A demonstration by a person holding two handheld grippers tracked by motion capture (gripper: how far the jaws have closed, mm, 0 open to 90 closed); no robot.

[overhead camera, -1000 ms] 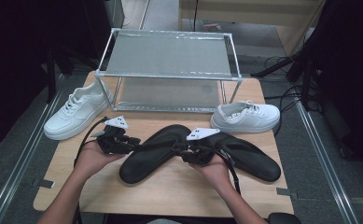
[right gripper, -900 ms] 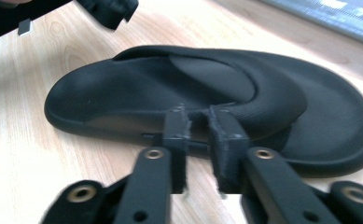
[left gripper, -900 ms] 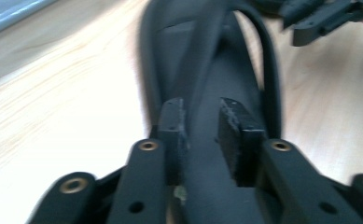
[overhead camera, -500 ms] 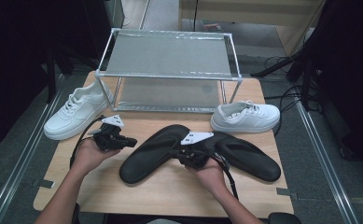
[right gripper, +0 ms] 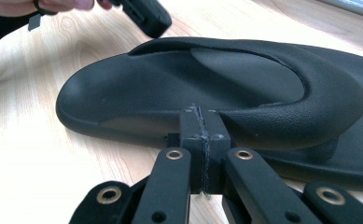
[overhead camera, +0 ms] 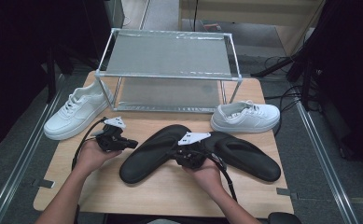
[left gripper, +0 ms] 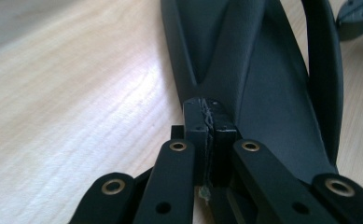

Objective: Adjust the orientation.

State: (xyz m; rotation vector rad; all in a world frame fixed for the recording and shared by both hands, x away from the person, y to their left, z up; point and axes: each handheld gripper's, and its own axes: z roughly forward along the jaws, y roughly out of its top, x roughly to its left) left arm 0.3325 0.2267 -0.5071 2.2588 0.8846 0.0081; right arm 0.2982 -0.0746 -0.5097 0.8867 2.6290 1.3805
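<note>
Two black sandals lie on the wooden table (overhead camera: pixel 170 196), toes together: the left sandal (overhead camera: pixel 149 156) and the right sandal (overhead camera: pixel 247 154). My left gripper (overhead camera: pixel 133 144) lies low just left of the left sandal and points at it. Its jaws have just closed, and the pads (left gripper: pixel 202 122) meet with nothing between them. The sandal's strap (left gripper: pixel 244 60) is right ahead. My right gripper (overhead camera: pixel 178 157) sits between the two sandals, facing the left sandal (right gripper: pixel 193 79). It is shut and empty, its pads (right gripper: pixel 191 123) pressed together.
A metal two-level rack (overhead camera: pixel 167 53) stands at the back of the table. One white sneaker (overhead camera: pixel 76 114) lies at its left and another (overhead camera: pixel 247 116) at its right. Bare wood runs along the near edge. Cables trail from both grippers.
The left gripper's jaws have drawn together and the left hand has dipped slightly. The right gripper's jaws have also come shut. Sandals and sneakers lie as before.
</note>
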